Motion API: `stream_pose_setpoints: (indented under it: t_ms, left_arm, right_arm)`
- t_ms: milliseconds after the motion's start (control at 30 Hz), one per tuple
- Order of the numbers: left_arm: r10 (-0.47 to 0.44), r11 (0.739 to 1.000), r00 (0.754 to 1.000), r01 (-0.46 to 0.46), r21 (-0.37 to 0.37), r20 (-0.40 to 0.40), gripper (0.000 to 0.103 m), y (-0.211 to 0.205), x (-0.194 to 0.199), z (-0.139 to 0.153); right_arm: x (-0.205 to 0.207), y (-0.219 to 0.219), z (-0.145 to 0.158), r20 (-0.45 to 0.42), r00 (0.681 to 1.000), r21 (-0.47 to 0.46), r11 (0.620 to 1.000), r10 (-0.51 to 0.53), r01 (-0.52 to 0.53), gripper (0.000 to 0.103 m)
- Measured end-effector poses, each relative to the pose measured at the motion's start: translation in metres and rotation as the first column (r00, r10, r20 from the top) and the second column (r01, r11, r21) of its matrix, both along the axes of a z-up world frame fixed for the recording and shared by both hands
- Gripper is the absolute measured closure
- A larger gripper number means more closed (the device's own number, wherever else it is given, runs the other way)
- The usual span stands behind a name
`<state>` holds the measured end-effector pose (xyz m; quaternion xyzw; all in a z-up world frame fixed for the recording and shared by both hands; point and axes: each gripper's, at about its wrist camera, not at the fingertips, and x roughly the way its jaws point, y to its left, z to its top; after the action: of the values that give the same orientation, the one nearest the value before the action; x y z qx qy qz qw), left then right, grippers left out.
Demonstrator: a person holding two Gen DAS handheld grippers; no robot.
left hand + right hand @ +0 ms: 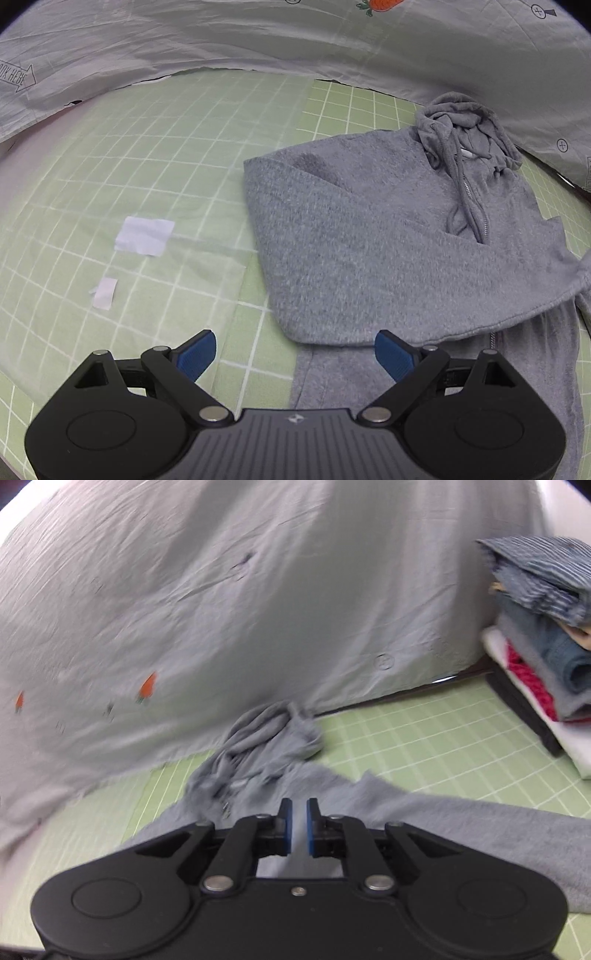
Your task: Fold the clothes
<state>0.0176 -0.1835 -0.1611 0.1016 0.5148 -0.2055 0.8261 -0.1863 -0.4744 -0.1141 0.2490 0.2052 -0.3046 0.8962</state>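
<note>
A grey zip hoodie (369,240) lies flat on the green checked cover, its hood (461,125) bunched at the far end and one sleeve folded across the chest. My left gripper (297,350) hovers over the hoodie's near left edge, jaws wide open and empty. In the right wrist view the hood (273,731) is crumpled ahead and a grey sleeve (461,830) stretches out to the right. My right gripper (299,823) sits above the hoodie's body, its blue pads nearly together. I see no cloth pinched between them.
A white sheet with carrot prints (258,33) hangs behind the green cover (147,147). Two white paper scraps (144,236) (105,293) lie left of the hoodie. A stack of folded clothes (543,646) stands at the right edge.
</note>
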Motion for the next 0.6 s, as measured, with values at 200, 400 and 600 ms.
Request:
stream_pose_setpoints:
  t_ms: [200,400,600]
  left_arm:
    - [-0.016,0.998,1.0,0.017,0.054,-0.023,0.01,-0.024,0.021,-0.013]
    - [-0.045,0.996,0.996,0.051,0.08,-0.081,0.01,-0.022,0.004,-0.031]
    - [-0.033,0.997,0.993,0.041,0.066,-0.11,0.007,-0.016,0.008,-0.037]
  right_arm:
    - [-0.021,-0.053,-0.02,0.018,0.994,0.103,0.989,-0.108,0.105,0.099]
    - [-0.027,-0.037,-0.062,-0.152,0.985,0.134,0.985,-0.086,0.107,0.054]
    - [-0.01,-0.011,-0.081,-0.233,0.971,0.124,0.992,0.048,-0.02,0.026]
